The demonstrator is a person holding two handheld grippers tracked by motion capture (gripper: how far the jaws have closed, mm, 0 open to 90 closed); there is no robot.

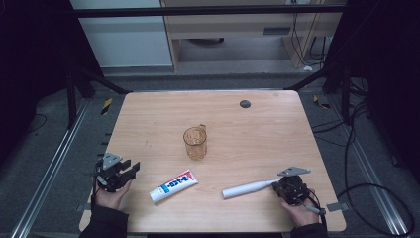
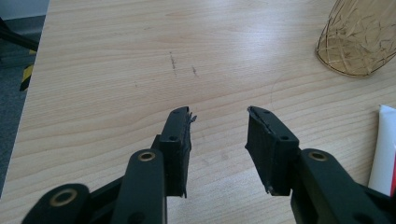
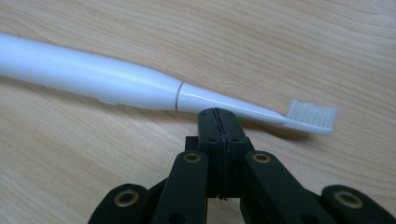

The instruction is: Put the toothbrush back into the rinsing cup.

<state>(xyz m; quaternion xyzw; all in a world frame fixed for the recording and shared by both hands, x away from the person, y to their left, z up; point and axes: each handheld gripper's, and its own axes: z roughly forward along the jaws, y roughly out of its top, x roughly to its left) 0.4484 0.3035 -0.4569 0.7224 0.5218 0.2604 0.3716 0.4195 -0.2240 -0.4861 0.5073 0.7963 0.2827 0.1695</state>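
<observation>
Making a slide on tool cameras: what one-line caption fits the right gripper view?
Right gripper, jaws shut and empty, just short of the neck of a white electric toothbrush lying on the wooden table.

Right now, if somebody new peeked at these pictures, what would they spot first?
Probably the amber see-through cup standing alone in the middle of the wooden table. Next, the white electric toothbrush lying flat near the right hand-held gripper, whose jaws are pressed together just below its neck. Then the white, blue and red toothpaste tube lying near the front edge, beside the open left hand-held gripper.
</observation>
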